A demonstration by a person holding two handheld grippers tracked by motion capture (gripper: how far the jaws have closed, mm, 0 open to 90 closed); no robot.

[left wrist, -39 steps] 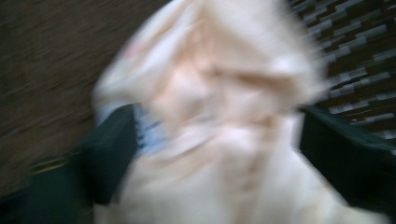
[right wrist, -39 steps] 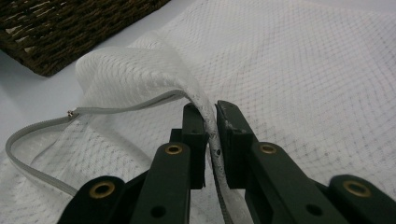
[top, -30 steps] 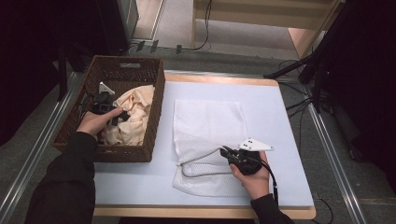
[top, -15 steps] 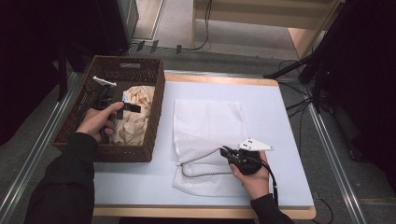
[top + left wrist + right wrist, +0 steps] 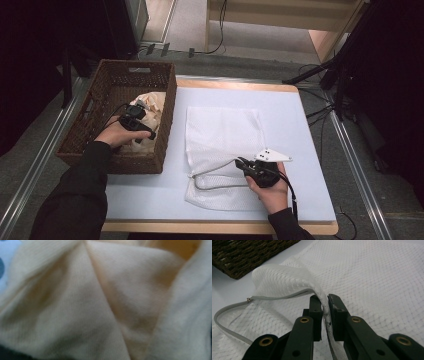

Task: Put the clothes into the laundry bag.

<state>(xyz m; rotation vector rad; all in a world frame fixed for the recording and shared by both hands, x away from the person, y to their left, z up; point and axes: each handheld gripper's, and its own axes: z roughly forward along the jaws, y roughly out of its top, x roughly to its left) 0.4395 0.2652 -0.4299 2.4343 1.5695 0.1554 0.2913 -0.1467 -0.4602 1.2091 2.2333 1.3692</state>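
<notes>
A brown wicker basket (image 5: 168,116) stands on the left of the white table and holds a crumpled cream cloth (image 5: 154,102). My left gripper (image 5: 148,133) reaches down into the basket right over that cloth. Its jaws have just been opening. The cream cloth (image 5: 105,302) lies blurred and very close in the left gripper view, and I cannot tell if any is between the jaws. A white mesh bag (image 5: 222,130) lies flat mid-table. My right gripper (image 5: 240,161) (image 5: 325,300) is shut on the mesh bag's (image 5: 374,277) raised edge beside its grey zipper (image 5: 274,298).
The white table top (image 5: 300,125) has a wooden rim at its far and near sides. The basket's corner (image 5: 249,255) lies close beyond the lifted bag edge. Cables (image 5: 315,112) and dark stands sit off the table's right side, and metal floor rails run on both sides.
My left hand has carried its gripper to the right and a little nearer inside the basket, down onto the cream cloth. The right hand and the bag edge have stayed still.
</notes>
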